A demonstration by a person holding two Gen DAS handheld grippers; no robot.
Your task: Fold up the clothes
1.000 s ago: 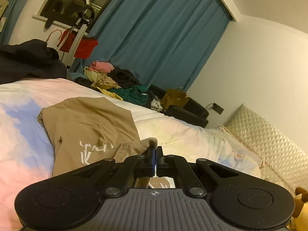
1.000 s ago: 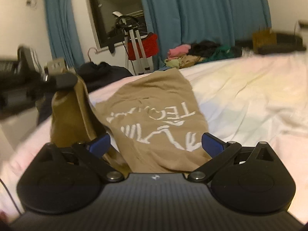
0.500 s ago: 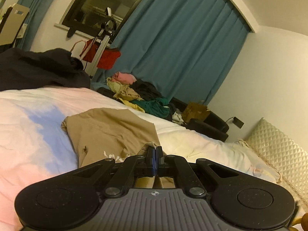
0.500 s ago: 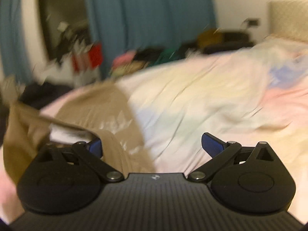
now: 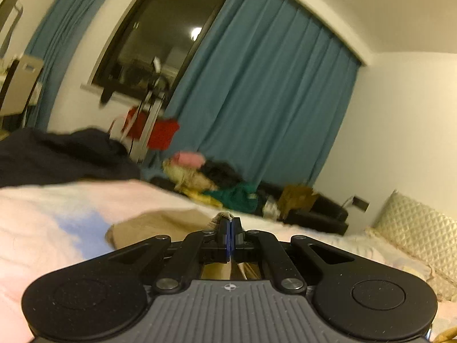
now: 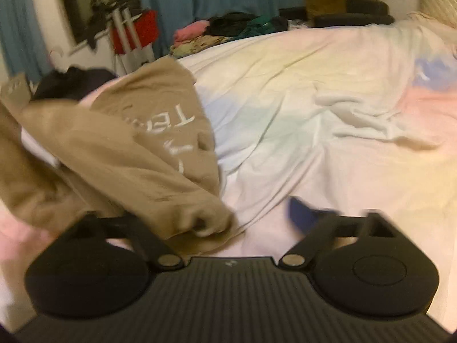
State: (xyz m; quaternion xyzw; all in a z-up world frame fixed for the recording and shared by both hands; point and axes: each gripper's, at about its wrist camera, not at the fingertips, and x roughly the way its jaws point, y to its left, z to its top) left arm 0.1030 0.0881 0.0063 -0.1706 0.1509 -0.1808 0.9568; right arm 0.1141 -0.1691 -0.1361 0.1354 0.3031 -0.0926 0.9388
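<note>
Left wrist view: the left gripper (image 5: 229,228) is clamped on a ribbed edge of a tan shirt (image 6: 148,154), lifting it off the pastel bedspread (image 6: 328,143), probably to fold it over. Right wrist view shows the right gripper (image 6: 245,223) spread wide, empty, beside the bunched near sleeve.

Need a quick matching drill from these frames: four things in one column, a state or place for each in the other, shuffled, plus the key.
Column 1
1. left gripper
2. right gripper
3. tan shirt
4. clothes pile

Column 2
A. jaws wide apart, holding nothing
B. heaped beyond the bed's far edge, below the blue curtain
C. pads pressed together on a fabric edge
D. partly folded over itself on the bed, white lettering showing

Pairs: 1-C, 2-A, 3-D, 4-B
</note>
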